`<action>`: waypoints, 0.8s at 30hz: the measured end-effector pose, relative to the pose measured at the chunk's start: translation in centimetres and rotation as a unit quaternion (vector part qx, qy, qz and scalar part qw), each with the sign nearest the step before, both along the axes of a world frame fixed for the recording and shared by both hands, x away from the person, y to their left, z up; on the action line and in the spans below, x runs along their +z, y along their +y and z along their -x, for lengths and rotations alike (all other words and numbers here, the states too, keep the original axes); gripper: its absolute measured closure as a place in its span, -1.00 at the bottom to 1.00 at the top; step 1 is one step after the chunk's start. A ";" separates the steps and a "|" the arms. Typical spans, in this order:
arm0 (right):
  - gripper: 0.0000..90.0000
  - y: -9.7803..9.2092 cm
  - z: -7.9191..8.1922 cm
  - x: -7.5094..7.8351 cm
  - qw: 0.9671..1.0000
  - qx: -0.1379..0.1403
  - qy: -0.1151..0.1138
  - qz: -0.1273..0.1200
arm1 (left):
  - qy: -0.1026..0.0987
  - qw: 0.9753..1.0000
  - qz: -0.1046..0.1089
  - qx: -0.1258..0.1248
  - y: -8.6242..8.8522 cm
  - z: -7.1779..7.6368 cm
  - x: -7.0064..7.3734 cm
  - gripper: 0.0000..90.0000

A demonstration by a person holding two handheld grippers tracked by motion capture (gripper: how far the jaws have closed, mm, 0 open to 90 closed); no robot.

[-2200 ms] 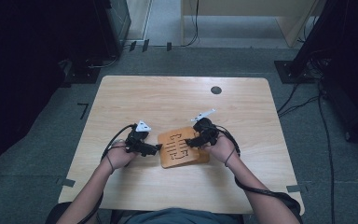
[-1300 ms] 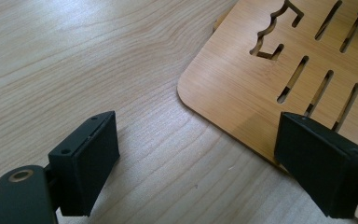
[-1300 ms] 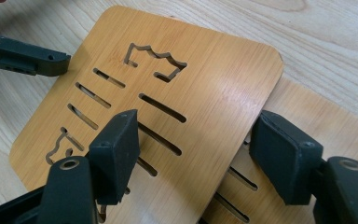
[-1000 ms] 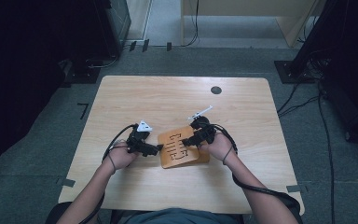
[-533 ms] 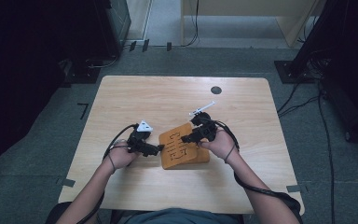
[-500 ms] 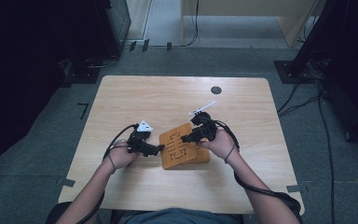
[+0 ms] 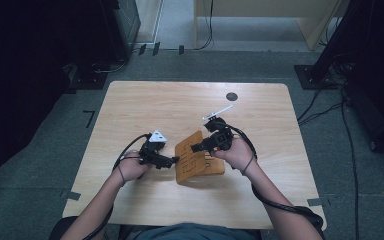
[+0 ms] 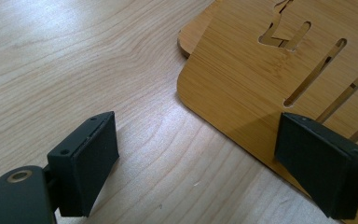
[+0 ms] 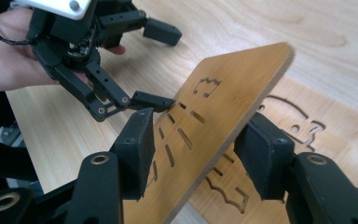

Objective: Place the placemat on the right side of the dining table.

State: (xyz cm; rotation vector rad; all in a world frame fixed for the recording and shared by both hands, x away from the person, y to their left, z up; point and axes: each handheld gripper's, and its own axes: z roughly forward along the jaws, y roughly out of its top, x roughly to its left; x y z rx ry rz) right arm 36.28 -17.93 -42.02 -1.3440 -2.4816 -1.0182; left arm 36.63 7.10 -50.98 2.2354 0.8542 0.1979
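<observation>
Two slotted bamboo boards lie stacked at the table's middle. The upper board (image 7: pixel 190 152) (image 9: pixel 223 107) is tilted up on edge, and my right gripper (image 7: pixel 200 147) (image 9: pixel 196 154) is shut on it, one jaw on each face. The lower board (image 7: pixel 211 167) (image 9: pixel 307 126) stays flat on the table. My left gripper (image 7: pixel 172 160) (image 8: pixel 200 168) (image 9: pixel 161 65) stands open just left of the boards. Its one jaw is over the bare tabletop, and the other is over the corner of a board (image 8: pixel 242 79).
A small black disc (image 7: pixel 231 96) sits near the table's far edge (image 7: pixel 195 84). Bare wood stretches left of my left hand and right of my right forearm. Dark equipment and cables surround the table on the floor.
My right gripper has lifted and tilted the upper board from nearly flat to steeply on edge, drifting slightly left. The left gripper has barely moved.
</observation>
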 end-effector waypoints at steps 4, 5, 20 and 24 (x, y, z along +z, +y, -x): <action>0.14 0.3 -0.2 -0.8 1.000 -0.003 0.015 0.004 | -0.002 1.000 0.000 -0.001 -0.1 0.0 0.0 -0.73; 0.18 0.4 -0.2 -1.0 1.000 -0.005 0.018 0.002 | -0.003 1.000 0.000 -0.001 -0.1 0.0 0.0 -0.73; 0.76 -0.2 -1.6 -2.8 0.991 -0.049 0.108 -0.060 | -0.003 1.000 0.006 -0.008 0.1 0.1 -0.1 -0.72; 0.86 -0.6 -2.0 -3.1 0.985 -0.065 0.132 -0.085 | 0.002 1.000 0.020 -0.007 0.3 0.1 0.1 -0.72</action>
